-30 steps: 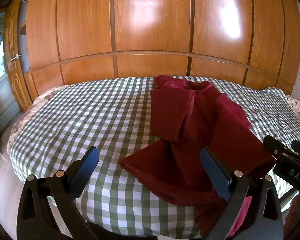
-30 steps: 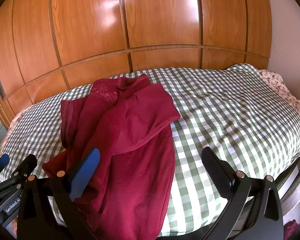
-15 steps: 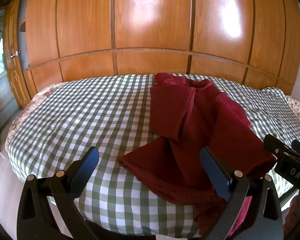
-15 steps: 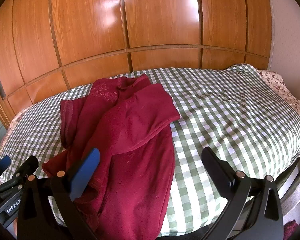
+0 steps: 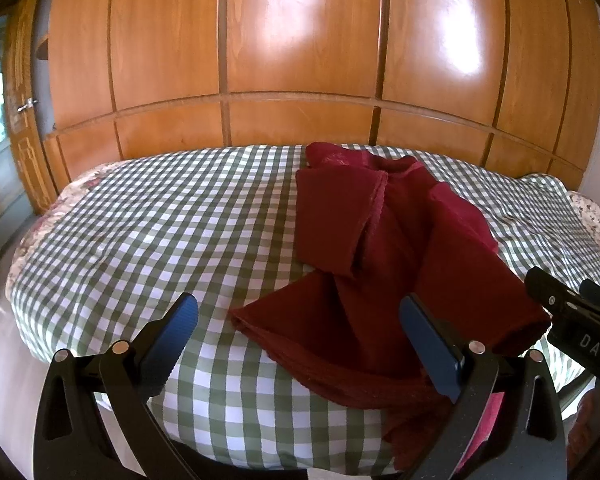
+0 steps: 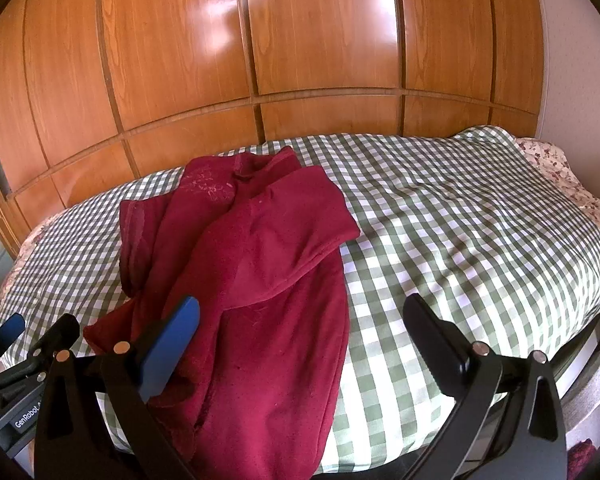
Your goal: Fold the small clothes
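Both sleeves lie folded across the red garment (image 6: pixel 260 280) on the bed (image 6: pixel 460 240), lengthwise fold left; both tools (image 5: pixel 300 332) (image 6: pixel 304 328) spread, empty

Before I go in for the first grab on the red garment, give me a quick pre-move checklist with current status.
1. Left gripper open, holding nothing: ok.
2. Right gripper open, holding nothing: ok.
3. Red garment lying flat for folding: not ok, it is bunched, with layers overlapping.
4. Garment fully on the checked bedspread: not ok, its near end hangs over the bed edge.
5. Near hem corner within view of the left gripper: ok.
6. Bedspread around the garment free of other items: ok.
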`<state>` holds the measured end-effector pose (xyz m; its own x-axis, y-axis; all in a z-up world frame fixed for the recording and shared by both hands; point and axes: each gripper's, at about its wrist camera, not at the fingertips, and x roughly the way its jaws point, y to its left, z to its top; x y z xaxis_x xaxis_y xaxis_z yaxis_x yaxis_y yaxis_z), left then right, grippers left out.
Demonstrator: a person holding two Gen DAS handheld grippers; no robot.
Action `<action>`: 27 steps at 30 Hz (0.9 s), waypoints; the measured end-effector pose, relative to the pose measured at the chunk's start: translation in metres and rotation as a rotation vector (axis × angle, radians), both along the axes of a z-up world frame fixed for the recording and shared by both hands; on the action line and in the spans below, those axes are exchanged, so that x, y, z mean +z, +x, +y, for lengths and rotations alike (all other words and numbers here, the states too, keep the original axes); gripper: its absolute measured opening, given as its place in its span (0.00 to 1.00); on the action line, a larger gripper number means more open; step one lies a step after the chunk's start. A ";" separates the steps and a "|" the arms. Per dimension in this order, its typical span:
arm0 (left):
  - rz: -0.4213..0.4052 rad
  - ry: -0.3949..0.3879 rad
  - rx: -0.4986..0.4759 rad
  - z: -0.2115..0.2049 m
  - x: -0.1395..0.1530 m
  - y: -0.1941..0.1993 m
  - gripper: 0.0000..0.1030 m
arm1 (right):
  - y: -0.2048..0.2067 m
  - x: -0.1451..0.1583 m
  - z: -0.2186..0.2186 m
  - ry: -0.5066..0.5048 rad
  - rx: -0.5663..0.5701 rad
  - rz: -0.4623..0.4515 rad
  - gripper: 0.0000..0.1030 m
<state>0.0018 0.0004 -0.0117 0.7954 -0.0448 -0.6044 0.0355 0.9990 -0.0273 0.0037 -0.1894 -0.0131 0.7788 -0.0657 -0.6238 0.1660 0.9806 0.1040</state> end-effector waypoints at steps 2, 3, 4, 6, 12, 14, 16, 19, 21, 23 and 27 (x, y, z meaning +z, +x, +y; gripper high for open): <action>0.004 -0.004 -0.002 0.000 0.000 0.001 0.97 | 0.001 0.000 0.000 0.000 0.001 0.000 0.98; 0.009 -0.007 -0.004 0.000 -0.001 0.002 0.97 | 0.001 0.000 0.000 -0.002 0.001 -0.001 0.98; 0.013 -0.009 -0.005 0.000 -0.001 0.003 0.97 | 0.001 0.000 0.000 -0.002 -0.001 -0.001 0.98; 0.022 -0.012 -0.004 0.000 -0.003 0.004 0.96 | 0.002 -0.001 0.000 -0.003 -0.001 0.000 0.98; 0.041 -0.027 -0.006 0.001 -0.006 0.008 0.96 | 0.004 -0.002 0.000 0.003 0.008 0.007 0.98; 0.047 -0.028 -0.008 0.000 -0.007 0.010 0.97 | 0.005 -0.002 0.000 0.001 0.013 0.004 0.98; 0.054 -0.032 -0.018 0.000 -0.008 0.012 0.97 | 0.006 -0.002 0.001 0.004 0.018 -0.001 0.98; 0.077 -0.051 -0.058 -0.001 -0.012 0.017 0.97 | 0.007 -0.002 -0.001 0.011 0.022 -0.007 0.98; 0.087 -0.060 -0.075 -0.002 -0.015 0.020 0.96 | 0.009 -0.003 -0.001 0.014 0.024 -0.006 0.98; 0.092 -0.064 -0.084 -0.003 -0.017 0.023 0.96 | 0.011 -0.005 -0.001 0.016 0.031 0.001 0.98; 0.097 -0.081 -0.098 -0.001 -0.019 0.035 0.96 | 0.014 -0.008 -0.004 0.013 0.031 0.004 0.98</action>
<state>0.0367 -0.0008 -0.0309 0.7231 -0.1707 -0.6693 0.1255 0.9853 -0.1157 0.0179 -0.1933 -0.0215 0.7778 -0.0335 -0.6276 0.1363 0.9838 0.1165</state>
